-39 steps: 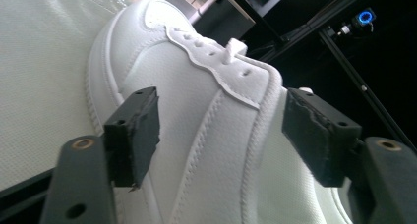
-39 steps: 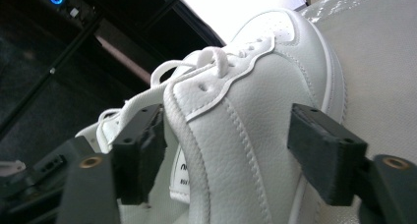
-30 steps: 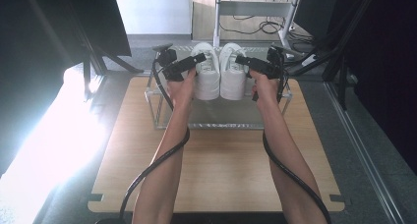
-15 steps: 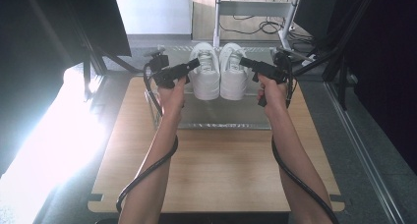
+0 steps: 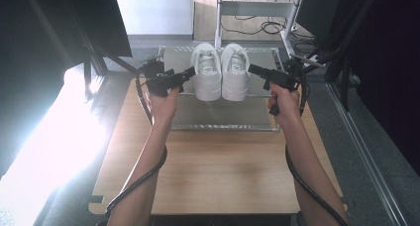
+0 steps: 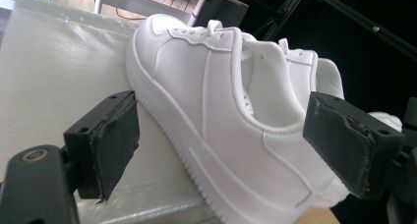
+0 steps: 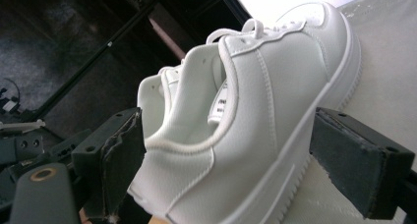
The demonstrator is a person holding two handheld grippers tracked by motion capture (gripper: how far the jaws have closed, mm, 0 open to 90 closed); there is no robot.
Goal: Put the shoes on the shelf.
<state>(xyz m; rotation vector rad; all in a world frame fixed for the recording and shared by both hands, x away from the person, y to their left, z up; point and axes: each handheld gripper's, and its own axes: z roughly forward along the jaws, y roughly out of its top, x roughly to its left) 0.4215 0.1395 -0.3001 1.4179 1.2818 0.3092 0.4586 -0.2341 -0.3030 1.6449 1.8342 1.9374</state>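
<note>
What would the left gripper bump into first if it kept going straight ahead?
Most likely the side of the left white shoe. The left gripper points straight at it, jaws open to either side. Exact depth is hard to judge.

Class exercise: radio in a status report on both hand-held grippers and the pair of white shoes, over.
Left hand-held gripper and right hand-held gripper open, jaws just widened, clear of the shoes. Left shoe and right shoe side by side on shelf. Nothing in the way.

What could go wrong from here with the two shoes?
1. The shoes sit side by side, touching; nudging one may shift the other.
2. Their heels sit at the front edge of the shelf; a push could tip them off.
3. Both tools, left and right, have just been opening, pads clear of the shoes.
</note>
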